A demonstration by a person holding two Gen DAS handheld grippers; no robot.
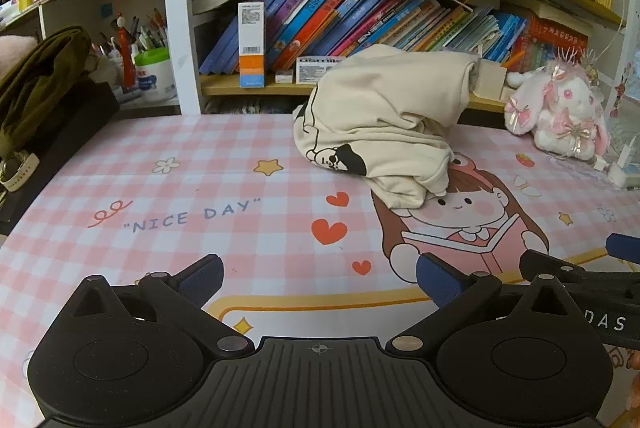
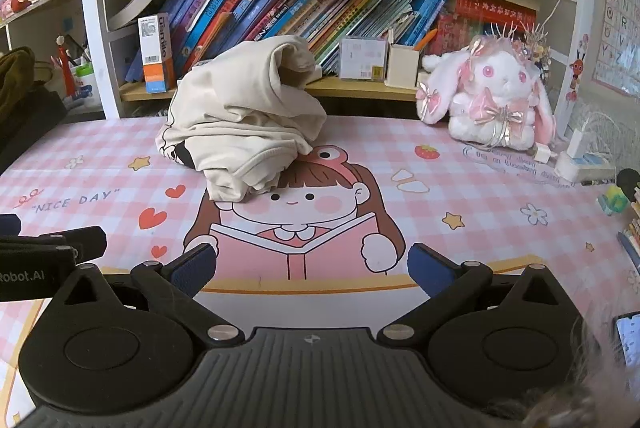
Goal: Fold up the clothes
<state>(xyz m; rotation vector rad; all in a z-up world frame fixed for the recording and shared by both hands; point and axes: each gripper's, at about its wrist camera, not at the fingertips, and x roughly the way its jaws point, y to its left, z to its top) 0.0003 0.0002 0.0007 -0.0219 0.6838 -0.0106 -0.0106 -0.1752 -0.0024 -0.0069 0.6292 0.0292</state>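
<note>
Cream garment (image 1: pixel 376 120) lying as a bunched heap toward the far edge of the table (image 1: pixel 168 196), just in front of the bookshelf (image 1: pixel 352 24), top of the heap leaning against the shelf's lower board. Same heap in right wrist view (image 2: pixel 244 120): rumpled, humped up, loose end drooping toward the near side over the cartoon girl's hat on the pink check table cover (image 2: pixel 460 164). Black print and a dark seam line showing on its left side. No flat panels, no squared edges, no stacked layers visible, so not folded as it lies now; judged: folding work all left to do on this piece, i.e. spread flat, then fold.

Left gripper (image 1: pixel 318 278) spread wide, nothing between the blue pads, hovering low over the near edge of the table, well apart from the garment. Right gripper (image 2: pixel 312 268) likewise wide apart and empty, near edge, beside the left one; tip of each visible at the side of the other's view.

Olive-green cloth (image 1: pixel 36 84) piled on a dark box at the left edge; looks layered, maybe an already folded item, but too little in view to say. Can't tell if part of the task.

White plush rabbit (image 2: pixel 488 96) at far right corner, power strip (image 2: pixel 584 160) near right edge, both clear of the garment. Middle of the table bare enough for spreading, w/ room either side of the heap
</note>
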